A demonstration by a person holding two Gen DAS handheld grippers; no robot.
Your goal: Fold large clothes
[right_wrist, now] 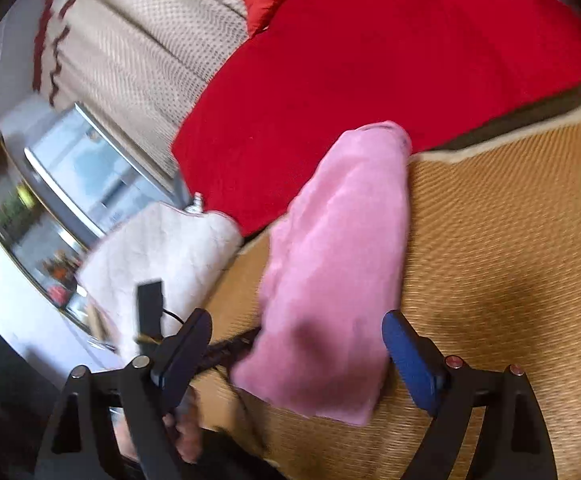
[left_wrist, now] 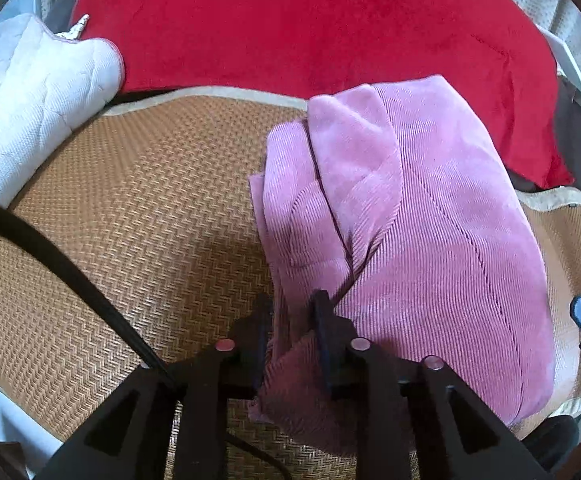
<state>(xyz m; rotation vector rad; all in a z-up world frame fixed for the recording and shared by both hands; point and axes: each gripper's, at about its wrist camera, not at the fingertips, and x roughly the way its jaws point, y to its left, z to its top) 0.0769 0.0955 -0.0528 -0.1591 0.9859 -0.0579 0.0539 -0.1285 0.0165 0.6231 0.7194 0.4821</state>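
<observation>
**Left claw grips pink garment on woven mat**

The pink garment (left_wrist: 410,220) lies bunched and partly folded on the woven mat (left_wrist: 150,200), its far end touching the red blanket (left_wrist: 310,28). The left claw (left_wrist: 290,316) is clenched on a fold at the garment's near edge, cloth pinched between its fingers. The right claw (right_wrist: 298,344) is released, its fingers spread wide to either side of the garment (right_wrist: 330,260). A white quilted pad (left_wrist: 30,100) sits at the mat's left edge.
</observation>
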